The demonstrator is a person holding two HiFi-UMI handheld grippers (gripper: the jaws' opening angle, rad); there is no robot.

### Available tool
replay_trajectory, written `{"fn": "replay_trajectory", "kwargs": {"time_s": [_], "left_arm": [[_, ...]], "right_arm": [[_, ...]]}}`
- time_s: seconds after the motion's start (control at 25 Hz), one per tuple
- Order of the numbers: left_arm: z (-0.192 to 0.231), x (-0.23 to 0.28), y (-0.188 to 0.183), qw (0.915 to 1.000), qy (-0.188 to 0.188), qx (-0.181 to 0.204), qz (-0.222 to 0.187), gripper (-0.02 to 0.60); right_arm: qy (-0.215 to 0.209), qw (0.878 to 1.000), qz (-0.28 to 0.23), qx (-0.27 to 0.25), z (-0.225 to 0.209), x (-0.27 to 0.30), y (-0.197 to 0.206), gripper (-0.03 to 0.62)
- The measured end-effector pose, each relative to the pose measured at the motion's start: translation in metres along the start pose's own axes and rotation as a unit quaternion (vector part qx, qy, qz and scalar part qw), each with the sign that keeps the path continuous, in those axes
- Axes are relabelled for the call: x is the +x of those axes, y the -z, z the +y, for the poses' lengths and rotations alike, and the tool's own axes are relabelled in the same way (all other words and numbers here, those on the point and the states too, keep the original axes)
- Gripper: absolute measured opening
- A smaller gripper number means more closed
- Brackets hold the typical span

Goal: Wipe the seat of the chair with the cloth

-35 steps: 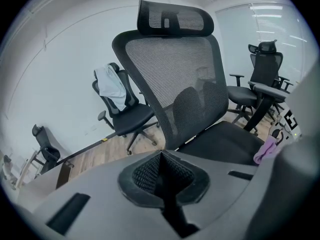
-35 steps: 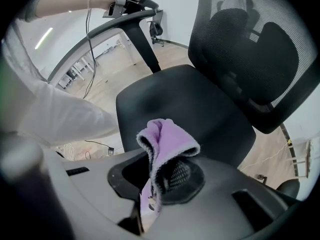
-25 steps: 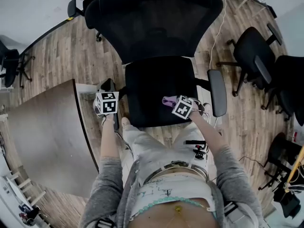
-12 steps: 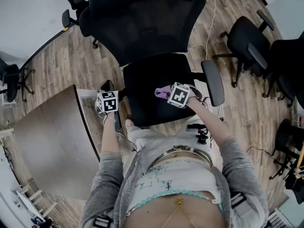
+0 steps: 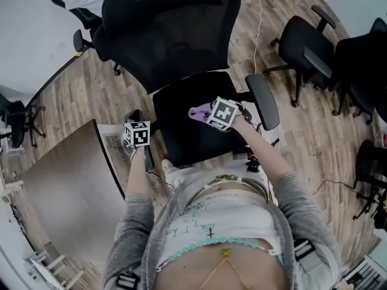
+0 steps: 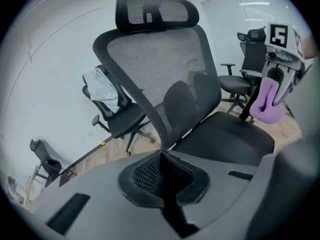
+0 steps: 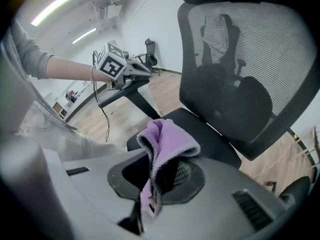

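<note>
The black office chair's seat (image 5: 181,135) lies in the middle of the head view, below its mesh backrest (image 5: 169,35). My right gripper (image 5: 207,115) hovers over the right half of the seat, shut on a purple cloth (image 5: 198,113) that bulges out of the jaws (image 7: 167,139). The seat (image 7: 200,134) shows just beyond the cloth, and whether the cloth touches it is unclear. My left gripper (image 5: 135,125) is at the chair's left armrest (image 5: 147,156), off the seat, jaws shut with nothing between them (image 6: 162,159). From there the cloth (image 6: 267,101) hangs over the seat (image 6: 230,136).
A wooden desk (image 5: 60,180) stands at the left, close to the left gripper. Other black office chairs (image 5: 308,47) stand at the right on the wood floor. The right armrest (image 5: 263,101) is just beside the right gripper. A white cable (image 5: 257,29) trails over the floor.
The right gripper has carried the cloth from the seat's front right edge farther in over the seat, toward the backrest. The left gripper has stayed by the left armrest.
</note>
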State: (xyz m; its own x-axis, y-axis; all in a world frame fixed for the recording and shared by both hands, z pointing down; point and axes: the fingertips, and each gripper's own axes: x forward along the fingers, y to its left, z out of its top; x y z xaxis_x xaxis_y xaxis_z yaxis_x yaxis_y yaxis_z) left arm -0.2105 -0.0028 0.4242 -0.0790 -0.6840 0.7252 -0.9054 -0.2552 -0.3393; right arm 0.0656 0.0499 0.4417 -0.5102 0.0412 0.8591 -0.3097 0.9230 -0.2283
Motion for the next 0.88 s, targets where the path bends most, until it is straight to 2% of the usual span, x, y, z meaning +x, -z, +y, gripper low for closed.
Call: {"fn": "replay_trajectory", "kwargs": {"time_s": [0.28, 0.44, 0.68, 0.88], "left_arm": [[-0.004, 0.0, 0.0, 0.9997, 0.018, -0.017, -0.003, 0.009], [-0.019, -0.014, -0.004, 0.9978, 0.053, -0.038, 0.006, 0.009], [-0.051, -0.039, -0.027, 0.9916, 0.089, -0.087, -0.037, 0.009], [-0.083, -0.057, -0.049, 0.9869, 0.11, -0.094, -0.071, 0.009]], "right_arm": [[0.018, 1.0, -0.022, -0.007, -0.004, -0.019, -0.009, 0.048], [0.034, 0.998, -0.046, 0.005, -0.007, -0.029, -0.015, 0.048], [0.041, 0.996, -0.077, 0.019, -0.009, -0.04, -0.021, 0.048], [0.043, 0.995, -0.091, 0.016, -0.003, -0.047, -0.023, 0.048]]}}
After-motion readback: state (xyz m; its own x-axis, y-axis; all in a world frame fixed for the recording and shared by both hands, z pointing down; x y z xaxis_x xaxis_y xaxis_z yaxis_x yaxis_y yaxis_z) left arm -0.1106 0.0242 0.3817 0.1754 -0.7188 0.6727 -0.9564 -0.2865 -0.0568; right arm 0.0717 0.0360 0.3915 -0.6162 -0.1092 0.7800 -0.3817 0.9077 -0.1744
